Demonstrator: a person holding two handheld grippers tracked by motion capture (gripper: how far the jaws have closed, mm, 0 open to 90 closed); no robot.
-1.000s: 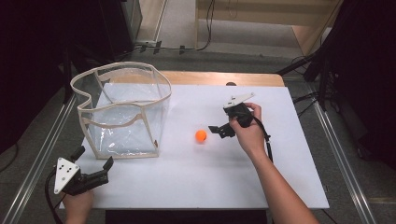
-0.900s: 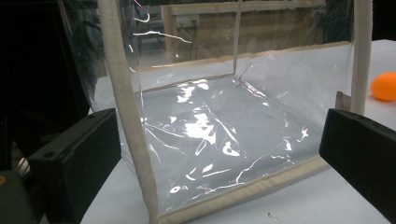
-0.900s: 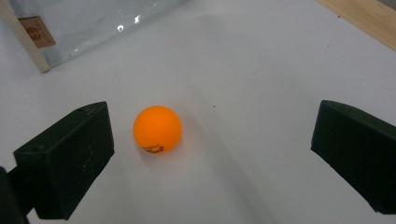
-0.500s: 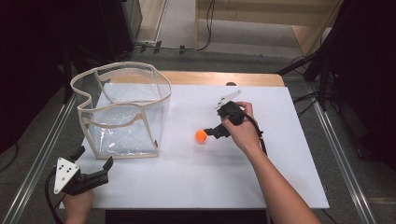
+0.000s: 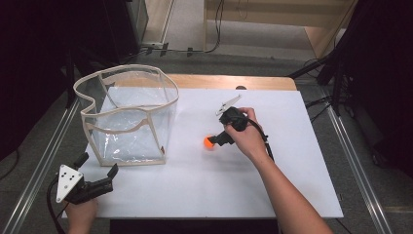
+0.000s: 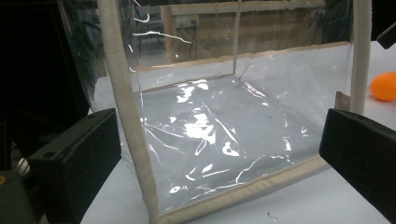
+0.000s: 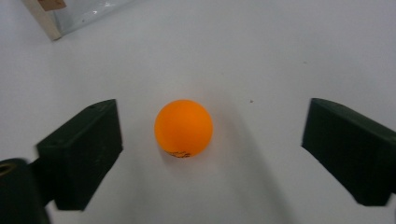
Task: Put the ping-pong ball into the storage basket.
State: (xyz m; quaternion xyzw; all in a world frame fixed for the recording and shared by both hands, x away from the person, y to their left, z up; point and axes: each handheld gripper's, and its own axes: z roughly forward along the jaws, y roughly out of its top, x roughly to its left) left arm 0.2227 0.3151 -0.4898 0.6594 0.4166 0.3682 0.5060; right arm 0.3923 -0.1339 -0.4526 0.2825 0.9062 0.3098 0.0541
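Now the right gripper (image 5: 217,142) is sitting closer to the orange ball (image 7: 183,128) than before; its jaws, just closing slightly, are still apart, the ball lying between them untouched on the white table (image 5: 292,161).

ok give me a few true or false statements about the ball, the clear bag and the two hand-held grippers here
1. The orange ball lies on the white table, between the jaws of the right hand-held gripper. True; those jaws have just been closing, and gaps show on both sides of the ball.
2. The ball is inside the clear bag. False: it lies on the table outside the bag, to its right in the high view.
3. The left hand-held gripper grips the bag's rim. False: its jaws stand open in front of the bag, near its lower corner, holding nothing.
4. The bag stands upright with its mouth open. True.
5. The ball is green. False: it is orange.
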